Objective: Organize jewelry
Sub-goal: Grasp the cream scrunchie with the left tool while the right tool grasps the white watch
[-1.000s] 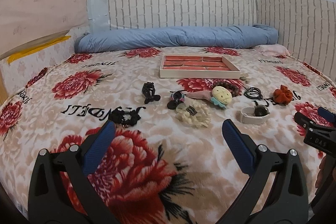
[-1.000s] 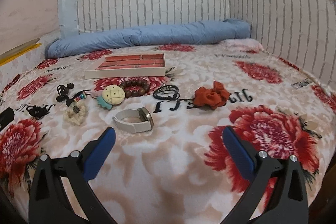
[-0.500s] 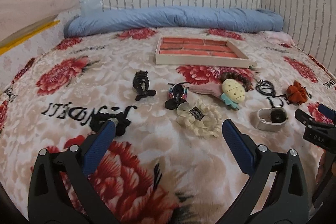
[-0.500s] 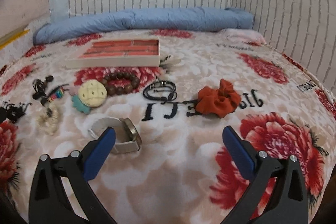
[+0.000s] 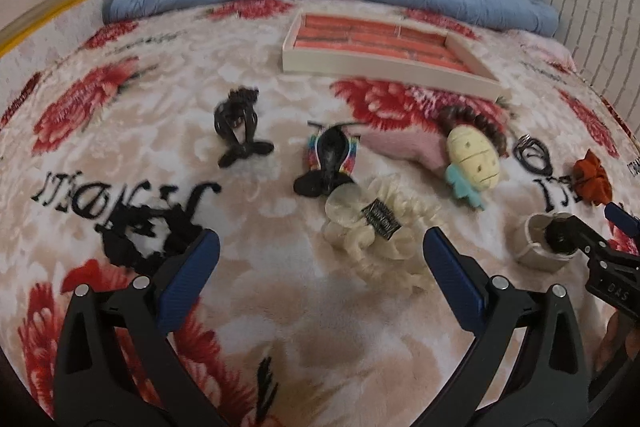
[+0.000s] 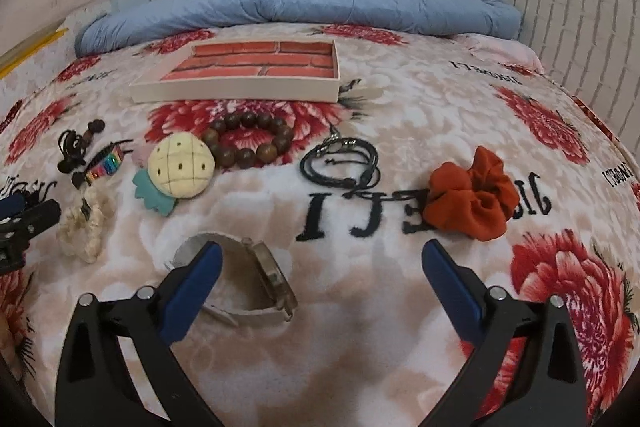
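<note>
Jewelry lies scattered on a bed under a cream fleece blanket with red flower print (image 6: 400, 115); a shallow cream tray with red brick-pattern lining (image 6: 240, 91) sits at the far side, nothing in it. In the right wrist view, near to far: a beige-strap wristwatch with metal case (image 6: 260, 279) on its side, a cream ruffled scrunchie (image 6: 86, 223) at left, a cream-and-teal plush pineapple clip (image 6: 176, 175), a brown wooden bead bracelet (image 6: 248, 143) just beyond the clip, a black cord bracelet (image 6: 340, 163) at centre, and a rust-orange fabric scrunchie (image 6: 472, 203) at right. The left wrist view adds a black claw hair clip (image 5: 238, 127), a rainbow-striped woven band (image 5: 332, 155) with another black clip on it, and a black lace scrunchie (image 5: 140, 239) partly behind the left blue pad. Right hand-held gripper (image 6: 320, 267): jaws wide apart and have just been narrowing a little, nothing gripped; its left pad overlaps the watch strap in view, contact unclear. Left hand-held gripper (image 5: 320, 259): jaws wide, holding nothing, the cream scrunchie just beyond the gap. The pink item under the pineapple clip is mostly hidden. The dark tag on the cream scrunchie is unreadable. Blanket lettering appears upside down, hard to read. "DAS" is legible on the right hand-held gripper at the left view's edge.
</note>
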Motion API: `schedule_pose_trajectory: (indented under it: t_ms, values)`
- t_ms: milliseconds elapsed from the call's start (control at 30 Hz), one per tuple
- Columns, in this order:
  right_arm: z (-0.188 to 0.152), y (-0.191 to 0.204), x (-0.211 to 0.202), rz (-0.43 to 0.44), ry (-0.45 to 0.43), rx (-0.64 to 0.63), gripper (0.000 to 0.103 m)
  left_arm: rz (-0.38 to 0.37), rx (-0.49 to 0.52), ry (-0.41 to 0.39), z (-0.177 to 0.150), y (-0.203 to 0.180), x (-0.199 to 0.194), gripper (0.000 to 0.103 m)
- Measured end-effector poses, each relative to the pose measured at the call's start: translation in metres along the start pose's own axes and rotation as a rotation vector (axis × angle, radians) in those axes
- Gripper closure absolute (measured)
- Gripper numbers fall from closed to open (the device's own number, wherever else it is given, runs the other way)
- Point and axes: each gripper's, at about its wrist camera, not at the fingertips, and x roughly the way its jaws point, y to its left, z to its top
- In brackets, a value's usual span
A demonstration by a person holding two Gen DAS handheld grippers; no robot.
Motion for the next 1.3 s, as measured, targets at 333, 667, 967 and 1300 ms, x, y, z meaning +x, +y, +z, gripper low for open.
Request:
schedule_pose_trajectory:
  t_ms: [333,667,967,1300]
  values:
    - [-0.006,0.003,0.024,0.033,0.095,-0.009,0.031,-0.008,0.023,0.091,-0.005,-0.005,0.029,0.025]
    - [-0.003,0.011,0.030,0.098,0.120,-0.025,0.053,0.009,0.058,0.112,-0.004,-0.014,0.037,0.036]
    - [-0.005,0.014,0.027,0.138,0.113,-0.025,0.075,0.035,0.123,0.104,-0.003,-0.022,0.036,0.068]
    - [-0.006,0.007,0.024,0.158,0.096,0.004,0.085,0.022,0.105,0.094,-0.004,-0.015,0.035,0.094]
